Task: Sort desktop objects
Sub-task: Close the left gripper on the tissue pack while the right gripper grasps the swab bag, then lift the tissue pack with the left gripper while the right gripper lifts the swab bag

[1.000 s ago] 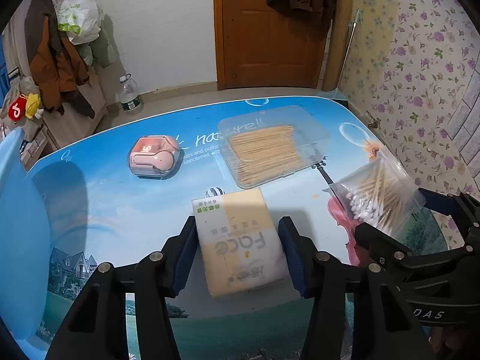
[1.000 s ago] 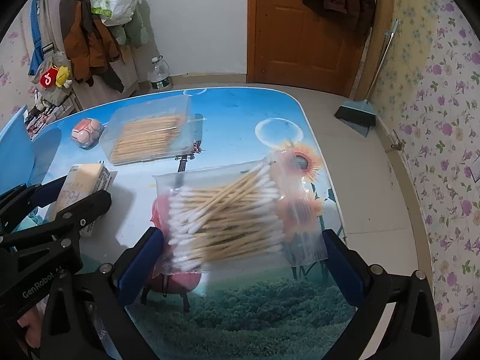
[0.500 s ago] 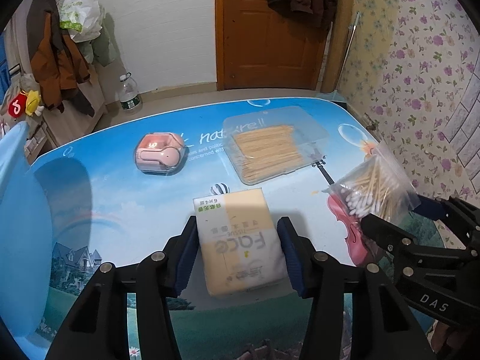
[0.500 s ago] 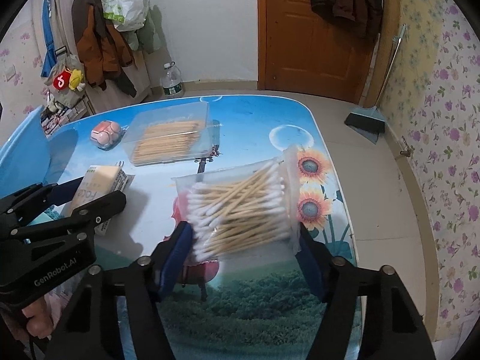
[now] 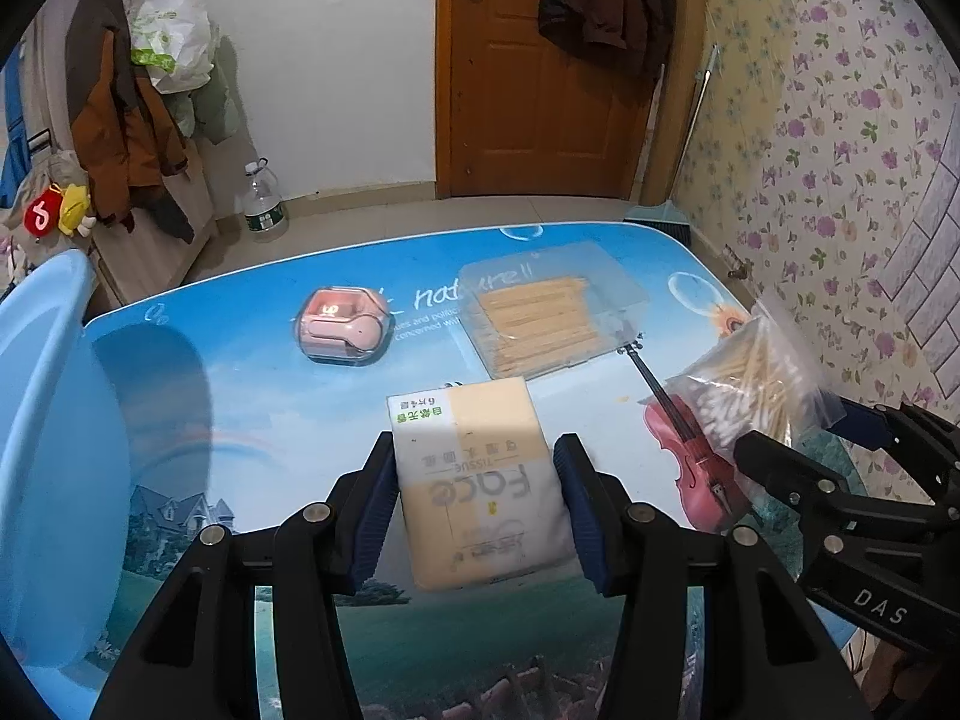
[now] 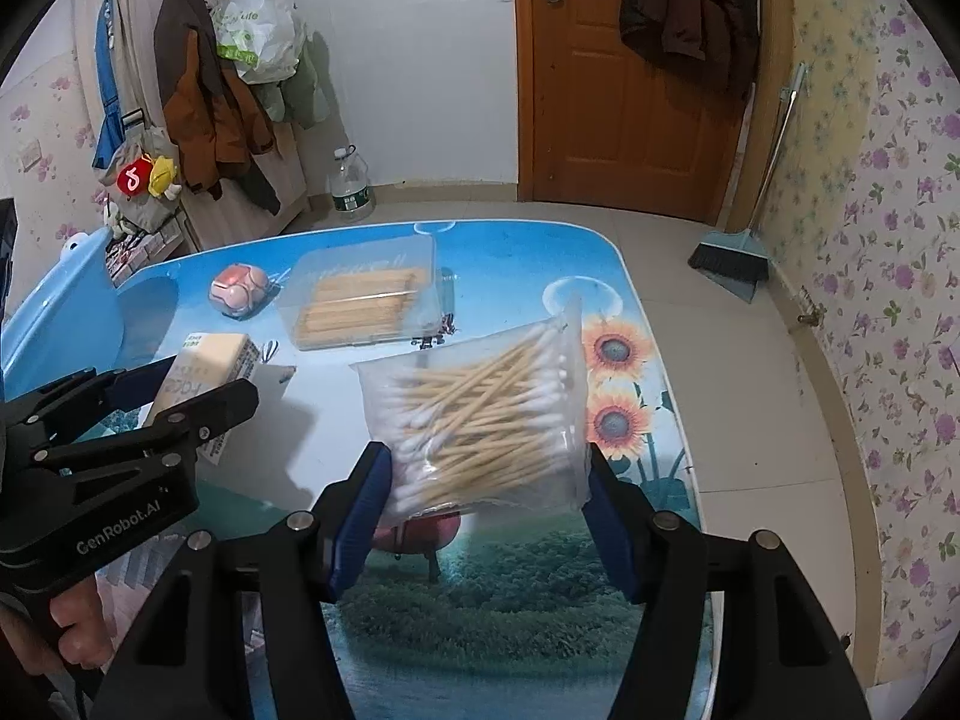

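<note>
The near end of the cream tissue pack (image 5: 480,486) is hidden between the left tongs (image 5: 477,510), clamped half-open. The clear zip bag of cotton swabs (image 6: 480,420) is squeezed by the closing right tongs (image 6: 486,507) above the blue printed table (image 6: 516,258).

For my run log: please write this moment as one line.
left gripper: shut on tissue pack | right gripper: closing on cotton swab bag | basin: at table's left

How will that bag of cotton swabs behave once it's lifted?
The bag of cotton swabs looks like thin clear film, so it will probably sag and crumple. The loose swabs may shift inside. It is likely light, though the glossy plastic could slip between the fingers.
</note>
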`<action>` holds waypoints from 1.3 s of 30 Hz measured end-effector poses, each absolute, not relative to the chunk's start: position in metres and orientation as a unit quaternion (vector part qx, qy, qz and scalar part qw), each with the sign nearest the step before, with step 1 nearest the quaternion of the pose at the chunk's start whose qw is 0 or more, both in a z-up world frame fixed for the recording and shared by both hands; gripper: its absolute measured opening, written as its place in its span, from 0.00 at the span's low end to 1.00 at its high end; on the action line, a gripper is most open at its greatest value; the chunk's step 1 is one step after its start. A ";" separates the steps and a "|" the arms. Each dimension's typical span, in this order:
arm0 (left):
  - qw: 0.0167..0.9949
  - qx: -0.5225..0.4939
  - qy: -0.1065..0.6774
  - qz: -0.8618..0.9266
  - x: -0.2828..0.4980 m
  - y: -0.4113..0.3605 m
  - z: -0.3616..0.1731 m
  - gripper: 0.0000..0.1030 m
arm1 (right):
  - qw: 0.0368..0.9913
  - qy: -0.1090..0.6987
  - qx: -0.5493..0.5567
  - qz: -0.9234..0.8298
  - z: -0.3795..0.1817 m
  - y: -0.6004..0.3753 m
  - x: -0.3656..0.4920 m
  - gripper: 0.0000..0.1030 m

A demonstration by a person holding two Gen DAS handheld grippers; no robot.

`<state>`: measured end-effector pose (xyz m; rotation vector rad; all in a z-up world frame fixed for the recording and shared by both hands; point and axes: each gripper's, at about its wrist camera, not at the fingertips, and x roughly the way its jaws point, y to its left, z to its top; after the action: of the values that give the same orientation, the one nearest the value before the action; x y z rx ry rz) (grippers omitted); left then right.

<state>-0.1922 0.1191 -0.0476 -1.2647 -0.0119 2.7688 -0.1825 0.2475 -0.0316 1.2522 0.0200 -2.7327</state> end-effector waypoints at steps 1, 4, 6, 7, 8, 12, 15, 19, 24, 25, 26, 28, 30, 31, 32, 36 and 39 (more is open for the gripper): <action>0.048 -0.413 -0.005 0.909 -0.191 0.118 -0.045 0.48 | 0.067 0.005 0.415 -0.907 -0.031 0.248 -0.183 0.62; 0.047 -0.408 -0.006 0.912 -0.190 0.117 -0.040 0.48 | 0.067 0.005 0.411 -0.909 -0.027 0.247 -0.180 0.62; 0.046 -0.403 -0.007 0.914 -0.188 0.115 -0.036 0.48 | 0.065 0.006 0.407 -0.911 -0.023 0.245 -0.178 0.62; 0.046 -0.401 -0.009 0.915 -0.186 0.113 -0.034 0.48 | 0.065 0.006 0.405 -0.912 -0.021 0.244 -0.177 0.62; 0.045 -0.399 -0.009 0.916 -0.184 0.113 -0.032 0.48 | 0.064 0.006 0.403 -0.913 -0.019 0.244 -0.175 0.62; 0.047 -0.392 -0.013 0.919 -0.176 0.108 -0.025 0.48 | 0.061 0.008 0.396 -0.916 -0.009 0.242 -0.168 0.62; 0.048 -0.386 -0.018 0.921 -0.170 0.104 -0.018 0.48 | 0.058 0.009 0.392 -0.918 -0.003 0.240 -0.163 0.62; 0.049 -0.375 -0.025 0.925 -0.162 0.098 -0.007 0.48 | 0.056 0.014 0.385 -0.921 0.006 0.234 -0.156 0.62; 0.048 -0.358 -0.027 0.932 -0.151 0.091 0.011 0.48 | 0.054 0.017 0.374 -0.926 0.023 0.226 -0.147 0.62; 0.048 -0.354 -0.028 0.934 -0.148 0.089 0.015 0.48 | 0.054 0.018 0.371 -0.927 0.026 0.225 -0.145 0.62; 0.047 -0.350 -0.030 0.935 -0.145 0.087 0.020 0.48 | 0.054 0.018 0.369 -0.928 0.030 0.223 -0.143 0.62; 0.046 -0.343 -0.032 0.938 -0.139 0.082 0.027 0.48 | 0.054 0.020 0.363 -0.930 0.037 0.218 -0.138 0.62; 0.045 -0.336 -0.035 0.940 -0.133 0.077 0.034 0.48 | 0.054 0.021 0.358 -0.932 0.044 0.214 -0.133 0.62; 0.044 -0.333 -0.037 0.941 -0.130 0.075 0.037 0.48 | 0.054 0.022 0.356 -0.933 0.048 0.211 -0.130 0.62; 0.044 -0.330 -0.039 0.942 -0.127 0.072 0.040 0.48 | 0.054 0.022 0.353 -0.934 0.051 0.209 -0.127 0.62; 0.040 -0.318 -0.043 0.946 -0.111 0.060 0.052 0.48 | 0.058 0.023 0.343 -0.937 0.066 0.197 -0.115 0.62; 0.033 -0.306 -0.045 0.950 -0.098 0.046 0.062 0.48 | 0.064 0.023 0.333 -0.941 0.076 0.183 -0.106 0.62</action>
<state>-0.0979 0.0456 0.0625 -0.9425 -0.1395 2.9233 -0.1062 0.1830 0.0761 1.0052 0.0699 -2.8411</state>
